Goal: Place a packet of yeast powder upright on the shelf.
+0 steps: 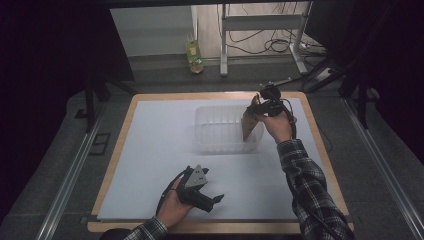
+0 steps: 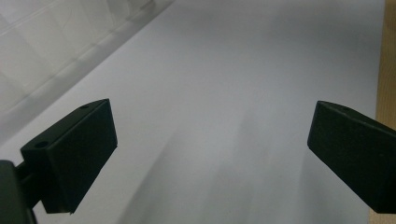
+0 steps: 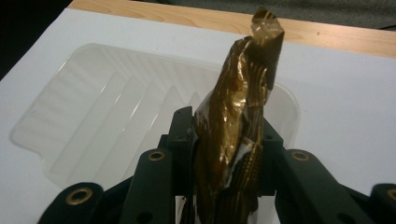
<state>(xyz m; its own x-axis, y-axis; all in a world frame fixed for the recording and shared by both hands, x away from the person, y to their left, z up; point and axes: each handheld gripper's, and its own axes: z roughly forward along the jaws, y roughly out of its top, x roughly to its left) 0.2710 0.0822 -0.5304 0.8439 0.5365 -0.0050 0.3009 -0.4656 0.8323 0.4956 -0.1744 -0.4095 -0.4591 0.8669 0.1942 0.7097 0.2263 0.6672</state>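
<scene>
Wrapper (image 3: 238,116), gold and crinkled, is pinched between the closed jaws of the right gripper (image 1: 260,107), hanging over the right end of the clear plastic tray (image 1: 220,142). Judged best: lower it past the tray's rim before letting go. Left gripper (image 1: 212,200) rests near of the tray, jaws wide, holding nothing; white sheet (image 1: 150,150) left of the tray lies bare.

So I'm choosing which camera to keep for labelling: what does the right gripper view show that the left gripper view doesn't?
Right gripper view: the gold wrapper clamped in the right gripper, held over the clear tray's ribbed inside, with the wooden table edge beyond.
Left gripper view: the left gripper with its jaws wide apart and nothing between them.
Both: the white sheet, the tray and the wooden edge.
</scene>
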